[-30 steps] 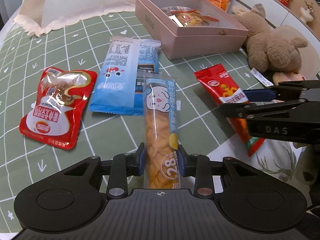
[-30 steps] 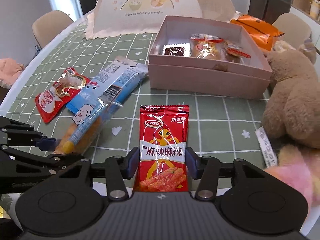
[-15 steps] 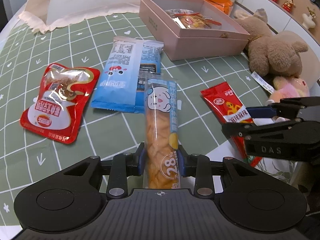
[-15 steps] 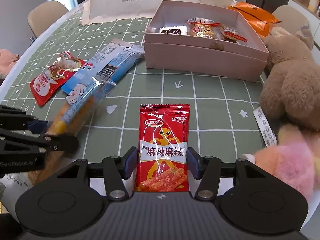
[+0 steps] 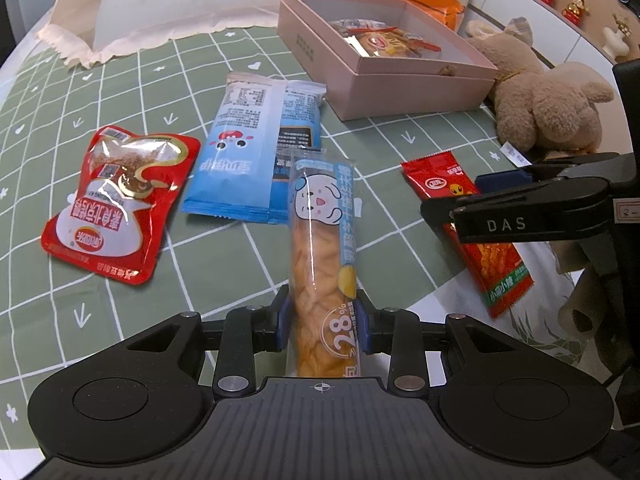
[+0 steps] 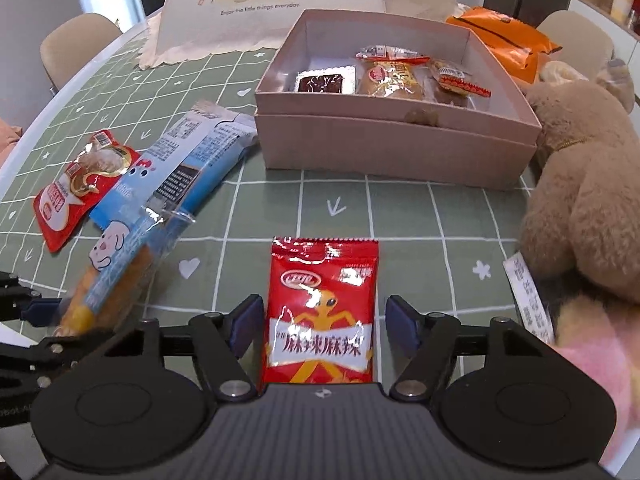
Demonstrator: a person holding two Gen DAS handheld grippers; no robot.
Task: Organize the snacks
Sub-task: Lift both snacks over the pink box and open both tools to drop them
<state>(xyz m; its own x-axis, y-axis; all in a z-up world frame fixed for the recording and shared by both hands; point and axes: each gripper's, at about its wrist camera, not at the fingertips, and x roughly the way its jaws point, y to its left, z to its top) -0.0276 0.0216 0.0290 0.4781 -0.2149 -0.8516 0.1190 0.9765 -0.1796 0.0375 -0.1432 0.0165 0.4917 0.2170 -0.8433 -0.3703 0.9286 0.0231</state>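
The left tool (image 5: pixel 322 318) is clenched on the long twist-bread pack (image 5: pixel 322 248) at the bench's near edge. The right tool (image 6: pixel 322 326) stands released around the red spicy snack packet (image 6: pixel 322 312), before the pink box (image 6: pixel 396 148).

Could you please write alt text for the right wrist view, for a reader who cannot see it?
The right gripper has its jaws open around a red spicy-snack packet lying on the green checked tablecloth. Behind it sits an open pink box holding a few snacks; a brown teddy lies right, and the left gripper holds a bread stick at left.
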